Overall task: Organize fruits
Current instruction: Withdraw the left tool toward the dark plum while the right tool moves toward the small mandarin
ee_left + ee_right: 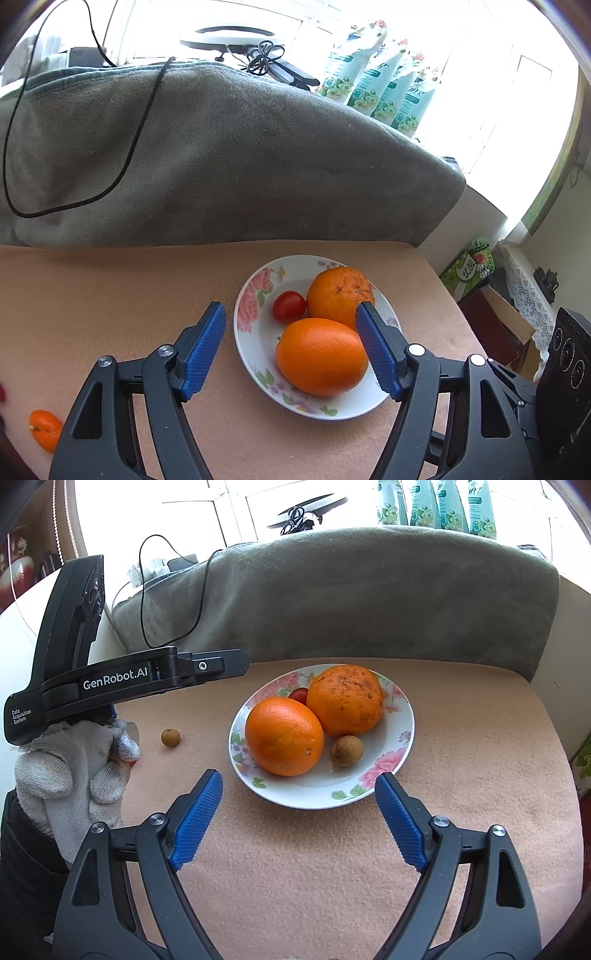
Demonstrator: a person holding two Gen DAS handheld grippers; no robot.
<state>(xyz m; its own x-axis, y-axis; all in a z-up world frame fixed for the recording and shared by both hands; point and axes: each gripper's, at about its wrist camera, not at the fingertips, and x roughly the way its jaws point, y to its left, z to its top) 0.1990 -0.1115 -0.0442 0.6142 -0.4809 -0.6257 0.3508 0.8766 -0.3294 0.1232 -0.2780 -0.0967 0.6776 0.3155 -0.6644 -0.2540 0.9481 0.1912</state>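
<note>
Left wrist: hand-held gripper (291, 347) agape above plate (258, 332)

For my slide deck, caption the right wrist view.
Open right gripper faces floral plate holding two oranges, tomato, longan.

White floral plate (400, 722) on the counter holds two oranges, touching: smooth bright orange (283, 737) at front-left in the right wrist view, duller speckled orange (345, 700) behind-right. Small red cherry tomato (299, 695) wedged behind, between them, mostly hidden. Brown longan (346, 750) in plate, just beside both oranges at front. Second longan (170, 737) loose on counter, well left of plate. Small kumquat-like orange fruit (45, 429) loose on counter, well apart from plate, left wrist view.
</note>
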